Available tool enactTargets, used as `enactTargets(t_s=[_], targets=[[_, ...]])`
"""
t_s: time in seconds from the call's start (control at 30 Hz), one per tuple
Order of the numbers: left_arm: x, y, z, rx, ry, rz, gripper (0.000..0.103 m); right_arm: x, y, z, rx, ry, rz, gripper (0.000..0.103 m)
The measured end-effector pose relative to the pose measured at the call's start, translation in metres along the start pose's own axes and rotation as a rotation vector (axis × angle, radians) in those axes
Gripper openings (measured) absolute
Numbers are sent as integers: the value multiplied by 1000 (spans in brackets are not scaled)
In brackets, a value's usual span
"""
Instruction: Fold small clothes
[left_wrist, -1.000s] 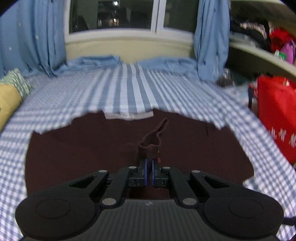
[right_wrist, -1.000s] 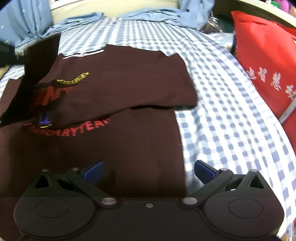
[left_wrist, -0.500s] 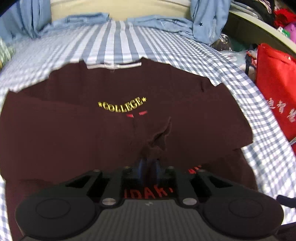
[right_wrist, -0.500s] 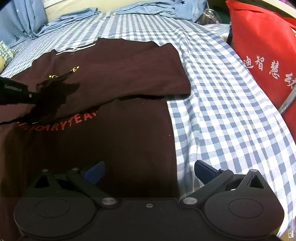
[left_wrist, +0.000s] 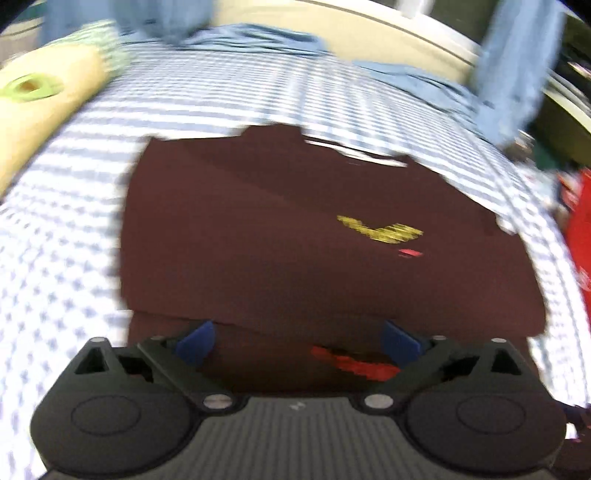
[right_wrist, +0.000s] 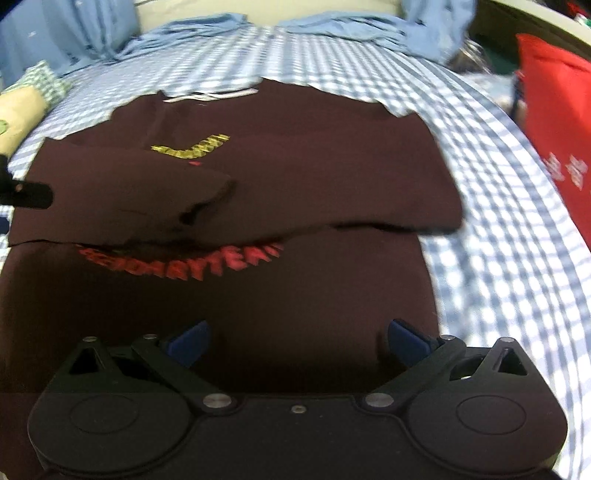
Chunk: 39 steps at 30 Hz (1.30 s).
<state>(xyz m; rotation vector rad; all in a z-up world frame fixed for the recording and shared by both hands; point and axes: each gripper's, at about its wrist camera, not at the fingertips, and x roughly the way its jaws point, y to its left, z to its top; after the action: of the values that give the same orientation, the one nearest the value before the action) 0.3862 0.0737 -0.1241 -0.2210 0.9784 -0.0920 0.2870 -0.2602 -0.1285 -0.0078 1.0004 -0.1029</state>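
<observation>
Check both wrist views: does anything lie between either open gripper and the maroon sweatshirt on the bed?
Nothing visible does. The left gripper and right gripper both stand open just above the maroon sweatshirt, its sleeves folded across the chest. The red bag and yellow pillow sit off to the sides.

Left tongs (left_wrist: 297, 341) have just opened wide, empty; right tongs (right_wrist: 297, 343) gape too.

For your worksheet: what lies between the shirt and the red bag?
In the right wrist view, only bare checked sheet separates the shirt from the red bag.
</observation>
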Motion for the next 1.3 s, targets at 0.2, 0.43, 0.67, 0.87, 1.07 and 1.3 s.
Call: enactTargets(t_s=[0.2, 0.43, 0.67, 0.87, 1.07, 1.3], targets=[[7, 96, 10, -115, -6, 144, 101, 8, 42, 27, -53, -60, 39, 102], [34, 170, 42, -162, -16, 107, 101, 28, 73, 51, -73, -73, 44, 102], [85, 186, 66, -121, 24, 18, 101, 59, 87, 63, -90, -29, -13, 102], [109, 187, 76, -124, 56, -67, 90, 81, 88, 65, -97, 11, -58, 102], [118, 176, 83, -130, 135, -173, 42, 90, 87, 69, -97, 31, -56, 103], [86, 163, 98, -103, 81, -100, 2, 80, 103, 73, -165, 23, -82, 103]])
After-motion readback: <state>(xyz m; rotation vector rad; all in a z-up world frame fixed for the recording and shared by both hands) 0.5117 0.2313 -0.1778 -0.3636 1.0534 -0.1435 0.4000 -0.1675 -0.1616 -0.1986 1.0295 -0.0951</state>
